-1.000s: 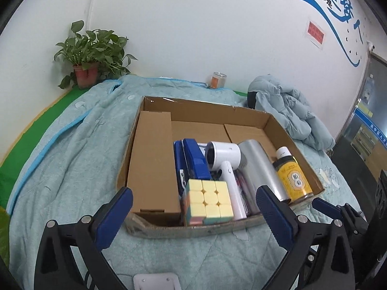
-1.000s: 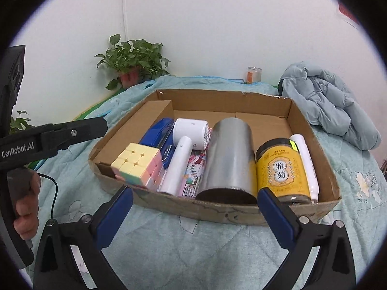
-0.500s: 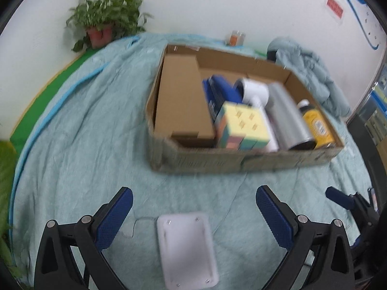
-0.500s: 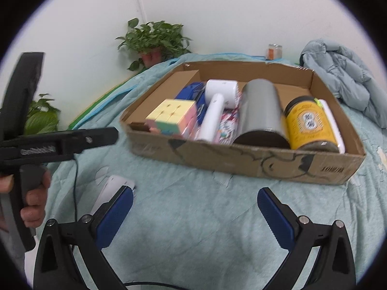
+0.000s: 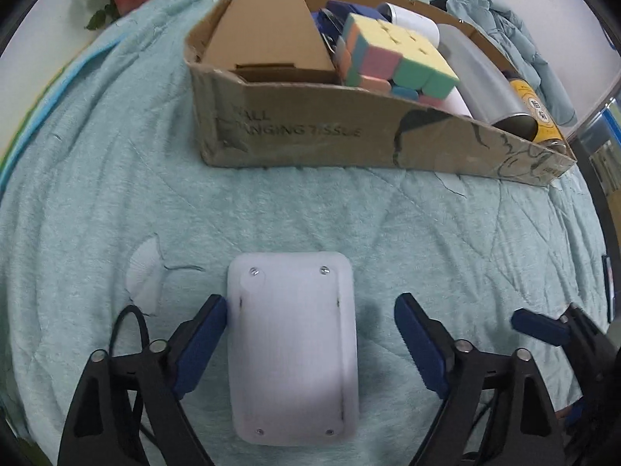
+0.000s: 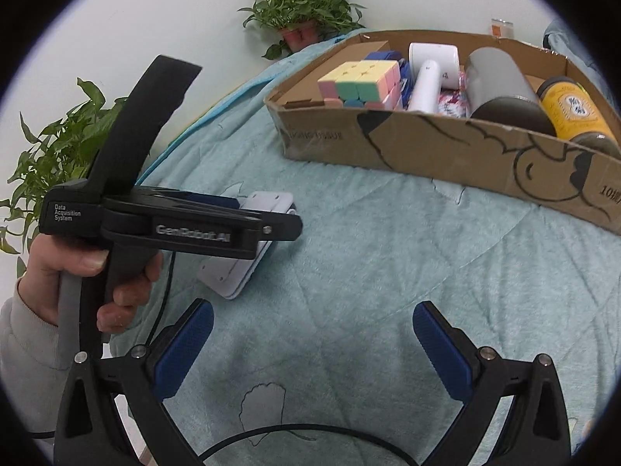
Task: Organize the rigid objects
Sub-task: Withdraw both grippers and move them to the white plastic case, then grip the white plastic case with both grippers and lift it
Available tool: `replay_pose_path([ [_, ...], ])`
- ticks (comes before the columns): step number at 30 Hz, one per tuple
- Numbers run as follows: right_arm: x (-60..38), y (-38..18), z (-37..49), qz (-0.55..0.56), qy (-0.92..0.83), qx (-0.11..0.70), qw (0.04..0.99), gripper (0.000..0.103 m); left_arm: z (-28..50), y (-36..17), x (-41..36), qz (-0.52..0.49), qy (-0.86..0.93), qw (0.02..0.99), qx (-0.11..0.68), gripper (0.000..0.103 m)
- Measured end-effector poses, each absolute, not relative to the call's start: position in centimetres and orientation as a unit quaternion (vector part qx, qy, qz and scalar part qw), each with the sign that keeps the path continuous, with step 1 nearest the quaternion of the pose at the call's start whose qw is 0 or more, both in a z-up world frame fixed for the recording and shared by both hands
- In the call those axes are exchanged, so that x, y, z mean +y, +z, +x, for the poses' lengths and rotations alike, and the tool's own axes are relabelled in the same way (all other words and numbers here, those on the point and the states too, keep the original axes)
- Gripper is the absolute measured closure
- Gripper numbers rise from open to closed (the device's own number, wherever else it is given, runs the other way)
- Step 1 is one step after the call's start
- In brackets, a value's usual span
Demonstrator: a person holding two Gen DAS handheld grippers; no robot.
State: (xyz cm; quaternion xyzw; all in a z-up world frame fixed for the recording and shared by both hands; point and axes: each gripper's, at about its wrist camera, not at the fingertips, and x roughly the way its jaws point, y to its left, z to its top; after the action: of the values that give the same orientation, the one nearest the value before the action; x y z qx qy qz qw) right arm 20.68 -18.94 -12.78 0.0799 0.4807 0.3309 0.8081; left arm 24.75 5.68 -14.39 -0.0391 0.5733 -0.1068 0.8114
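The flat white plastic box with rounded corners lies on the teal quilted bed cover, near its front edge and apart from the brown cardboard tray. It seems stiff, light and rather smooth, so the long side edges are probably the best place to hold. Small screws sit at its corners. The left tool is open around it, one finger touching its side. The right tool is open and empty.

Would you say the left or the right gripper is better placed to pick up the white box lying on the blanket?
Left. The left gripper is open with the white box between its fingers, while the right gripper, also open, sits over bare blanket beside it.
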Motion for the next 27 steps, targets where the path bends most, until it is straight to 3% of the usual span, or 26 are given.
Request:
replay_pose_path([
  [2, -19.1, -13.1, 20.5, 0.082, 0.331, 0.486, 0.804, 0.001, 24.6, -14.6, 5.4, -0.078, -0.129, 0.795, 0.588, 0.028],
  [6, -20.0, -13.9, 20.3, 0.092, 0.322, 0.497, 0.800, 0.001, 23.3, -14.5, 3.8, -0.147, -0.184, 0.763, 0.602, 0.028],
  [13, -20.8, -14.2, 20.0, 0.103, 0.320, 0.512, 0.791, 0.001, 21.2, -14.1, 5.0, -0.147, -0.186, 0.757, 0.610, 0.028],
  [18, -18.6, -14.1, 18.7, 0.096, 0.354, 0.520, 0.771, 0.001, 20.6, -14.8, 5.3, -0.141, -0.183, 0.739, 0.633, 0.044],
  [24, -17.3, -14.3, 19.0, 0.083, 0.349, 0.524, 0.773, 0.002, 19.6, -15.0, 3.8, -0.147, -0.224, 0.713, 0.648, 0.045],
  [25, -17.3, -14.4, 19.2, 0.081, 0.346, 0.527, 0.772, 0.003, 19.5, -15.1, 3.5, -0.155, -0.232, 0.708, 0.649, 0.050],
  [27, -17.4, -14.4, 19.5, 0.087, 0.351, 0.528, 0.768, 0.003, 19.8, -15.3, 3.5, -0.174, -0.234, 0.706, 0.646, 0.051],
])
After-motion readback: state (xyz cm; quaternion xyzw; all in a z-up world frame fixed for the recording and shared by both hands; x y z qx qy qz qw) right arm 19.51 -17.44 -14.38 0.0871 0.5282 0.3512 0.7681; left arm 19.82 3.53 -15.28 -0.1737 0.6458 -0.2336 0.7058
